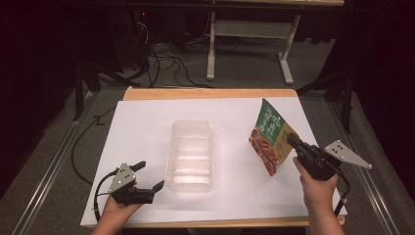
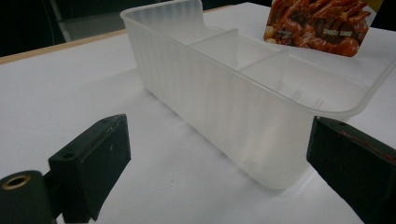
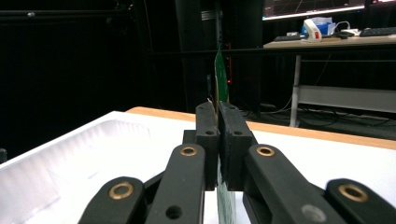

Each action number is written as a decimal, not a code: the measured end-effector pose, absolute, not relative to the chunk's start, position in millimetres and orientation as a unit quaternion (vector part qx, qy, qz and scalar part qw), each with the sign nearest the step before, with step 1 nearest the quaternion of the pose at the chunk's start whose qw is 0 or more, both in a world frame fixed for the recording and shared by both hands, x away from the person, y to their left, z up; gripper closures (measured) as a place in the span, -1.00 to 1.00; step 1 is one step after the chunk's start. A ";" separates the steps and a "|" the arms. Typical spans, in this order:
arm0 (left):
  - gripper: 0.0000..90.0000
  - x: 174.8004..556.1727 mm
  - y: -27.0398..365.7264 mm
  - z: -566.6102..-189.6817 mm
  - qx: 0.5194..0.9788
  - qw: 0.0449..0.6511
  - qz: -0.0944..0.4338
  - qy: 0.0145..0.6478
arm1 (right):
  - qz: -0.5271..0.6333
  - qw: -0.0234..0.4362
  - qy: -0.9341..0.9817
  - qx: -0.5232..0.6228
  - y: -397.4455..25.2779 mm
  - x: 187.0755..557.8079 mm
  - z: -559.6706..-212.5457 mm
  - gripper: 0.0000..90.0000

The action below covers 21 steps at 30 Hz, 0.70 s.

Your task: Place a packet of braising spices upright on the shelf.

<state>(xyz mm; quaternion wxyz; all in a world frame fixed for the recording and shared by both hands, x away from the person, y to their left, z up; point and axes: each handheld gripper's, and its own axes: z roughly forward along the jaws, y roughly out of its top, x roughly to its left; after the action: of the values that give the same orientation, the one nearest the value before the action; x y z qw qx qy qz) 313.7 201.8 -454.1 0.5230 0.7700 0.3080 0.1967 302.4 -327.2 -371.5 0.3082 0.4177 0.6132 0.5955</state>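
Lower left of the high view, the left gripper (image 1: 148,176) gapes wide beside the clear divided container (image 1: 190,155), whose near corner sits between its jaws in the left gripper view. Right of centre, the right gripper (image 1: 289,139) is clamped on the food pouch (image 1: 270,137), held above the table (image 1: 147,122); its own view shows the pouch edge-on.

The high view looks forward and down over the counter (image 1: 147,122). The left gripper view sits low, close to the tray (image 2: 224,107); both share the pouch (image 1: 269,142).

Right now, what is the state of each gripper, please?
Left gripper: open, holding nothing, beside the clear container.
Right gripper: closed on the food pouch, held above the table.
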 end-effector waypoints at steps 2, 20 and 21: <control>-0.85 313.5 201.6 -453.6 0.769 0.525 0.197 0.308 | 0.596 0.308 0.614 0.416 -325.5 302.2 -371.6 0.94; -0.85 313.2 201.0 -453.2 0.770 0.527 0.193 0.304 | 0.574 0.272 0.644 0.426 -315.1 315.0 -385.3 0.30; -0.85 313.2 201.0 -453.3 0.770 0.527 0.193 0.304 | 0.572 0.274 0.646 0.424 -314.9 315.1 -386.1 0.26</control>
<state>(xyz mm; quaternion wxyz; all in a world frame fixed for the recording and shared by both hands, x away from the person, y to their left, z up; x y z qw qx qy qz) 313.2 201.0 -453.3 0.5273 0.7697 0.3036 0.1931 315.1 -314.9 -386.1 0.2744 0.4243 0.6463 0.5718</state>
